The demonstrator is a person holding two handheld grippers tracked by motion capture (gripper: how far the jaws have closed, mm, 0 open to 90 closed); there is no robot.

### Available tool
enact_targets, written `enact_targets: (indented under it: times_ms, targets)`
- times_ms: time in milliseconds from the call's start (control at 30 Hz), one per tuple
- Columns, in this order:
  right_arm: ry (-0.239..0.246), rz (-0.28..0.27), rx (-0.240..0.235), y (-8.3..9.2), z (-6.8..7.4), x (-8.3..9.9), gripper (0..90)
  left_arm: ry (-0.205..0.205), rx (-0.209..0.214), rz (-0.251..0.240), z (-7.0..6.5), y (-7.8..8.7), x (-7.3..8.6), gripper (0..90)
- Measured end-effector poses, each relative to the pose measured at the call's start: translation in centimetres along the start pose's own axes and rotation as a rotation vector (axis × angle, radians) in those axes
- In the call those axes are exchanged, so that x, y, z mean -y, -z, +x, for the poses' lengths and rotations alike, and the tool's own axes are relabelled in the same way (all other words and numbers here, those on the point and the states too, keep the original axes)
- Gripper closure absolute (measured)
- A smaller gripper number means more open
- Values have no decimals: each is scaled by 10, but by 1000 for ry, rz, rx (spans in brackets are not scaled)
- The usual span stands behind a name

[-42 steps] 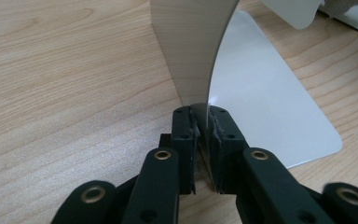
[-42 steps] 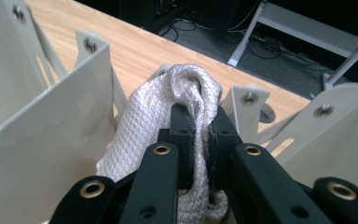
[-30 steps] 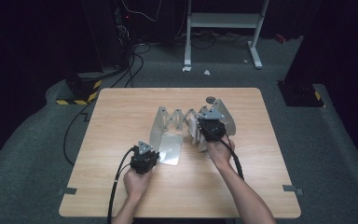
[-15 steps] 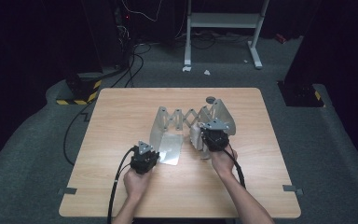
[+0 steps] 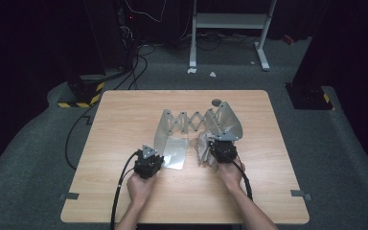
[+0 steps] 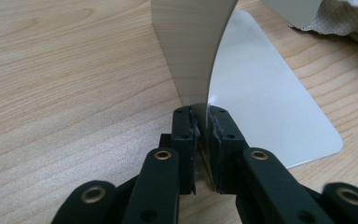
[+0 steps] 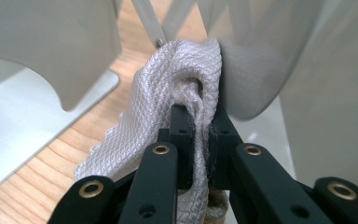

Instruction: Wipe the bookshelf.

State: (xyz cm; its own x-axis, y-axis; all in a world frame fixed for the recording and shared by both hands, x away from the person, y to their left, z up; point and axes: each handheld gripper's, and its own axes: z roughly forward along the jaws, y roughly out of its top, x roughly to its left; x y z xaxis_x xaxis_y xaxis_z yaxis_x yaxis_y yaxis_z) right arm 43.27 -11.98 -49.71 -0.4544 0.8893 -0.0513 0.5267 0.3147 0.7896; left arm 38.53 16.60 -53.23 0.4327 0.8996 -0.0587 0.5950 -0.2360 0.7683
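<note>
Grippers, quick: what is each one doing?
Left gripper: closed on the metal bookend.
Right gripper: closed on the white cloth.

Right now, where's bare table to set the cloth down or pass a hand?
Free: the table's left strip beside the metal rack, the front edge below both hands, and the right strip past the rack's right panel. Crowded: the centre, where the left tool clamps the rack's left plate and the right tool presses the cloth on the right panel.
</note>
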Motion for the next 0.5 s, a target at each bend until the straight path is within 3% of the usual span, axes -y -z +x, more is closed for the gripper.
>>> enact_targets:
  times_ms: [167, 500]
  targets:
    - [-15, 3, -4, 2, -3, 5, 834, -1, -1, 0, 0, 0, 0, 813]
    - [-31, -59, -9, 29, -12, -3, 834, -2, -1, -1, 0, 0, 0, 813]
